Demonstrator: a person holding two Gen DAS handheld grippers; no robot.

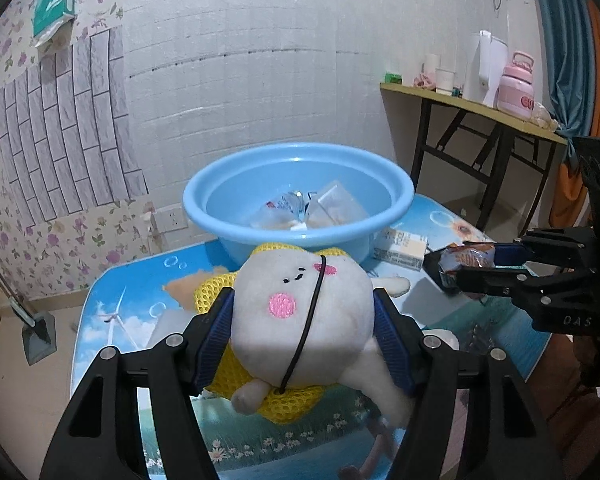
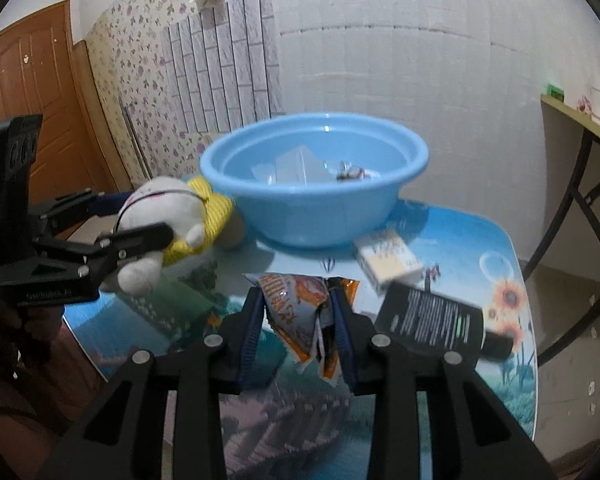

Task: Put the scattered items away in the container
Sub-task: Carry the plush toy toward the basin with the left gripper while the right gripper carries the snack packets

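My left gripper (image 1: 304,304) is shut on a white plush toy (image 1: 300,304) in yellow mesh and holds it above the table, just short of the blue basin (image 1: 228,200). It also shows in the right wrist view (image 2: 168,208). My right gripper (image 2: 296,300) is shut on an orange snack packet (image 2: 296,300), held above the table; it shows at the right of the left wrist view (image 1: 460,260). The basin (image 2: 320,216) holds a crumpled bottle (image 1: 288,204) and clear packaging.
A small white carton (image 2: 388,258) lies on the picture-printed table (image 2: 480,240) beside the basin. A black package (image 2: 436,316) lies right of my right gripper. A side table (image 1: 472,108) with a pink jug and cups stands at the right wall.
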